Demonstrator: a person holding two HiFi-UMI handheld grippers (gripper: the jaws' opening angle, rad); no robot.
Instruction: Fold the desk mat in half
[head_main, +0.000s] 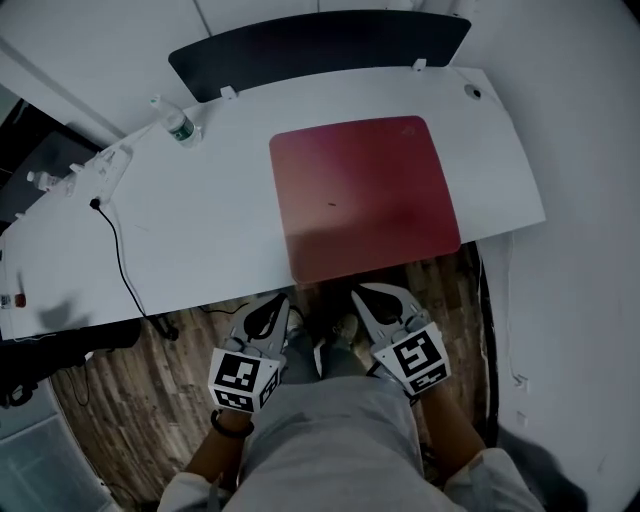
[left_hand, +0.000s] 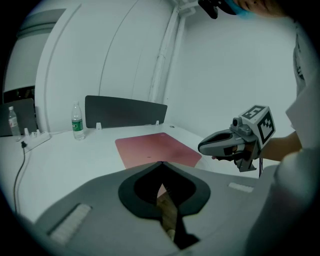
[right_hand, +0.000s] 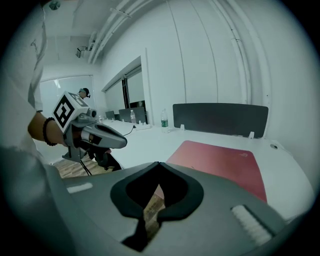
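Note:
A dark red desk mat (head_main: 365, 195) lies flat and unfolded on the white desk (head_main: 200, 240), its near edge at the desk's front edge. It also shows as the mat (left_hand: 155, 149) in the left gripper view and as the mat (right_hand: 220, 162) in the right gripper view. My left gripper (head_main: 281, 298) hangs below the desk's front edge, just left of the mat's near left corner, jaws shut and empty (left_hand: 161, 163). My right gripper (head_main: 357, 291) is level with it under the mat's near edge, also shut with nothing held (right_hand: 158, 163). Neither touches the mat.
A water bottle (head_main: 178, 125) stands at the desk's back left. A power strip (head_main: 100, 170) lies there with a black cable (head_main: 120, 260) running over the front edge. A dark partition panel (head_main: 320, 50) lines the back edge. Wooden floor (head_main: 150, 400) lies below the grippers.

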